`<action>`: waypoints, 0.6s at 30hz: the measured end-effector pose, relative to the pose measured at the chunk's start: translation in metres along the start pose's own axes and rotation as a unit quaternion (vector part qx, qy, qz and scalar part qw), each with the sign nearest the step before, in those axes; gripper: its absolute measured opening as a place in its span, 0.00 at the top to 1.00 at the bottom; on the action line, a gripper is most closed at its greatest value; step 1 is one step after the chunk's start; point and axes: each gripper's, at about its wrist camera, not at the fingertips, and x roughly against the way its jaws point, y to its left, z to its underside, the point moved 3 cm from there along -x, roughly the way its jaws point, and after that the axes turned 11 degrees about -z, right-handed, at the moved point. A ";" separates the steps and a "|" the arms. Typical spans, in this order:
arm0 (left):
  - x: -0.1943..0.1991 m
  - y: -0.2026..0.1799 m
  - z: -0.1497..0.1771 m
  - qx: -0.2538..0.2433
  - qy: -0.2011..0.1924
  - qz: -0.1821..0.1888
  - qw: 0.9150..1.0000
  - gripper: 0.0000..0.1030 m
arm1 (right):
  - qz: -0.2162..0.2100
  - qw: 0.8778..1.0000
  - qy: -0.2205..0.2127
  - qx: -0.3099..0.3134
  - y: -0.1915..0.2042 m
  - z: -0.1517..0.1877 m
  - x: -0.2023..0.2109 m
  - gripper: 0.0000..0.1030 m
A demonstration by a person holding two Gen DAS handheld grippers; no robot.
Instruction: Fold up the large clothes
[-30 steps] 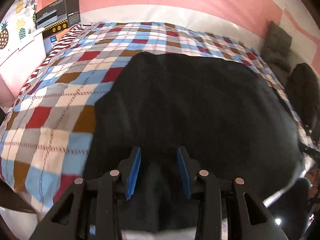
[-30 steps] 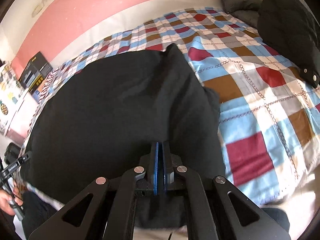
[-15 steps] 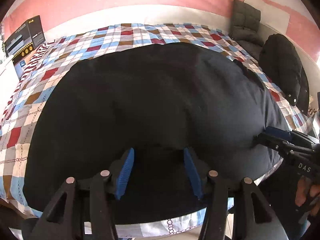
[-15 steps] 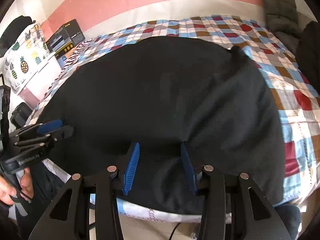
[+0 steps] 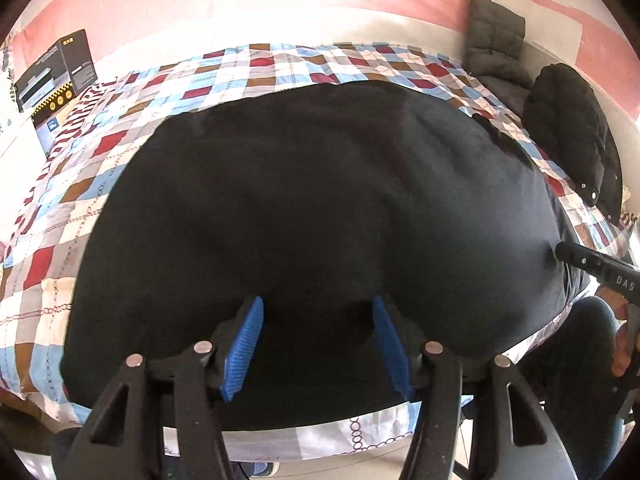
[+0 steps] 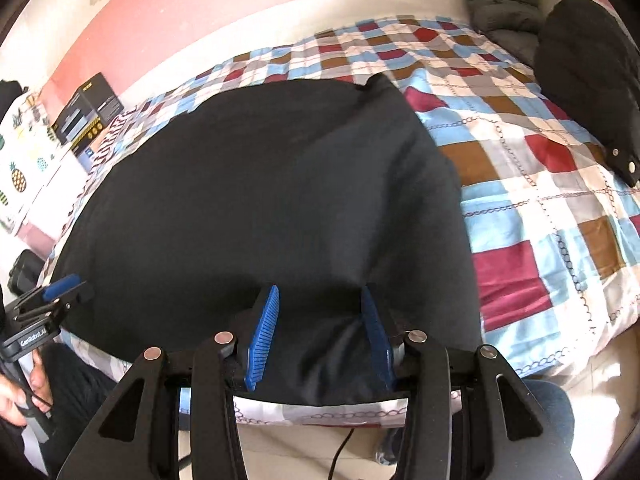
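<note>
We had the black garment spread on the bed, left hand-held gripper opening and right hand-held gripper parted, both empty; next, a fresh edge needed gripping

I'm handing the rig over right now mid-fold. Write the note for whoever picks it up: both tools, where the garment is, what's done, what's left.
Left tool: jaws opening, nothing pinched, over the near edge of the black garment.
Right tool: open, nothing held, near edge toward the garment's right side.
Garment: spread flat on the checked bedsheet, near hem along the bed's front edge.
Done: garment laid out and let go.
Left: every fold; none visible yet. Probably regrip the near corners.
Keep clear of the black puffer jacket at the far right.
</note>
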 end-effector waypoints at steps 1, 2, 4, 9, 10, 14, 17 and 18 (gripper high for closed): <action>0.001 0.003 -0.001 0.001 -0.002 -0.004 1.000 0.42 | -0.004 1.000 -0.003 -0.004 -0.001 -0.003 0.002 0.57; 0.001 0.006 -0.004 0.001 -0.004 -0.009 1.000 0.42 | -0.011 1.000 -0.006 -0.007 -0.002 -0.005 0.002 0.57; 0.000 0.019 -0.011 0.006 -0.012 -0.025 1.000 0.42 | -0.024 1.000 -0.011 -0.013 -0.005 -0.013 0.003 0.57; -0.024 0.068 -0.026 0.049 -0.002 -0.067 0.997 0.42 | -0.026 0.999 -0.021 -0.034 -0.023 -0.032 -0.005 0.57; -0.031 0.077 -0.026 0.057 0.006 -0.072 0.996 0.42 | -0.030 0.998 -0.023 -0.041 -0.028 -0.035 -0.007 0.57; -0.049 0.106 -0.023 0.083 0.014 -0.076 0.994 0.42 | -0.019 0.998 -0.023 -0.055 -0.045 -0.040 -0.015 0.63; -0.048 0.119 -0.026 0.093 0.010 -0.086 0.992 0.42 | -0.003 0.998 -0.029 -0.053 -0.052 -0.045 -0.012 0.63; -0.048 0.126 -0.027 0.103 0.011 -0.085 0.991 0.42 | 0.000 0.998 -0.032 -0.056 -0.056 -0.047 -0.010 0.63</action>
